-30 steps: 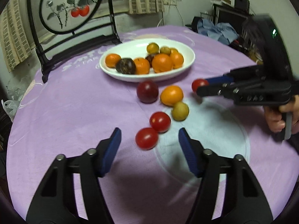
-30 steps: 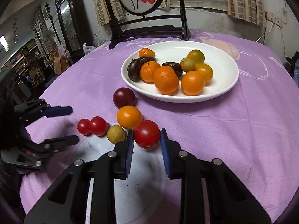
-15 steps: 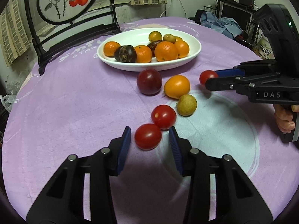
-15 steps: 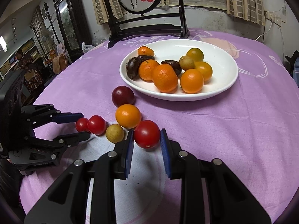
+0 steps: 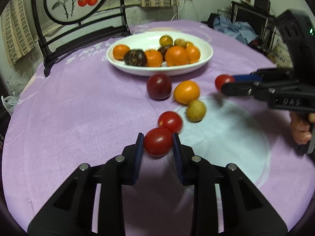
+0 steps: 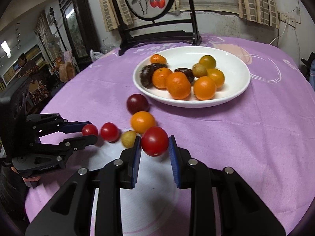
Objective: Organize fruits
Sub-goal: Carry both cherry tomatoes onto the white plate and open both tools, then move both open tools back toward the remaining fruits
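Dim indoor light, fisheye edges dark, fruit slightly blurred.

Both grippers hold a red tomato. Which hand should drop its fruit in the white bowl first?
Probably right. The right gripper, shut on its red tomato, has open purple cloth ahead to the white bowl. The left gripper, clamping its own tomato, sits farther back behind loose fruit.

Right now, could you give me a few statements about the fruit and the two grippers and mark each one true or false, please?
1. The left gripper is shut on a red tomato. True.
2. The right gripper is open, holding nothing. False: it grips another red tomato.
3. The white plate holds several oranges. True.
4. The dark red plum lies on the plate. False: it lies on the purple tablecloth beside it.
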Demonstrator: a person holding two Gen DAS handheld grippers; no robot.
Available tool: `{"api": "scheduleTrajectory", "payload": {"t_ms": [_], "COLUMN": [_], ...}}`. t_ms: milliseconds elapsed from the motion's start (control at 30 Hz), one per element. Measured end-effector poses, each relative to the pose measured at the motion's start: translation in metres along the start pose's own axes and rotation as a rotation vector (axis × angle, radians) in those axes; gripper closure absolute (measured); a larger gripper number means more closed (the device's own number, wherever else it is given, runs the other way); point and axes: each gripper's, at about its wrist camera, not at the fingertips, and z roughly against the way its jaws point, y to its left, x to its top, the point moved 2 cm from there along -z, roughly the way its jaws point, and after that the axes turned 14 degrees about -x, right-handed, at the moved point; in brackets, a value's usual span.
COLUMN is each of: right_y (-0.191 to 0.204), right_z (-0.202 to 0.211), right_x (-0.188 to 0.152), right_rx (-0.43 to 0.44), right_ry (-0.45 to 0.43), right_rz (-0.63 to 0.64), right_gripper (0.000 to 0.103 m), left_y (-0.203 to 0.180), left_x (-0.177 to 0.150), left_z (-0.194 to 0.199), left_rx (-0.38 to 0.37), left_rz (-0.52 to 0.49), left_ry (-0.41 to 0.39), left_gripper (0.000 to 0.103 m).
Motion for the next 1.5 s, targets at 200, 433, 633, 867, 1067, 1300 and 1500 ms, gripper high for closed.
{"api": "scheduleTrajectory", "payload": {"t_ms": [200, 433, 633, 867, 1067, 1300, 1500], "right_y": [0.008, -0.024, -0.056, -0.073, -0.081, -0.049, -0.008], "right_z": [0.020, 0.004, -0.034, -0.059, -0.056, -0.011, -0.011], "right_x": [0.012, 0.058, 0.078, 0.092, 0.094, 0.083, 0.044], "right_rx": [0.043, -0.091, -0.139, -0.137, -0.152, -0.154, -0.068], "right_ry": [-0.114, -0.233, -0.204, -0.184, -0.162, -0.232, -0.120], "right_rz": [-0.035, -0.188, -0.251, -0.260, -0.289, -0.227, -0.179], "right_gripper": [0.074, 0.074, 0.074, 0.074, 0.053, 0.039, 0.039], "left_y": [-0.017, -0.005, 0.026, 0.038, 0.039, 0.043, 0.059], "left_x": [0.018, 0.095, 0.143, 0.161, 0.160, 0.129, 0.059], "left_z": [0.028, 0.000, -0.049, -0.080, -0.071, -0.007, 0.020], "left_rx": [-0.034, -0.001, 0.063, 0.100, 0.203, 0.289, 0.329], "left_rz": [0.034, 0.101, 0.165, 0.166, 0.169, 0.212, 0.351], "left_ry": [-0.133, -0.200, -0.155, -0.106, -0.116, -0.187, -0.219], "left_gripper": [0.073, 0.073, 0.073, 0.073, 0.020, 0.002, 0.002]}}
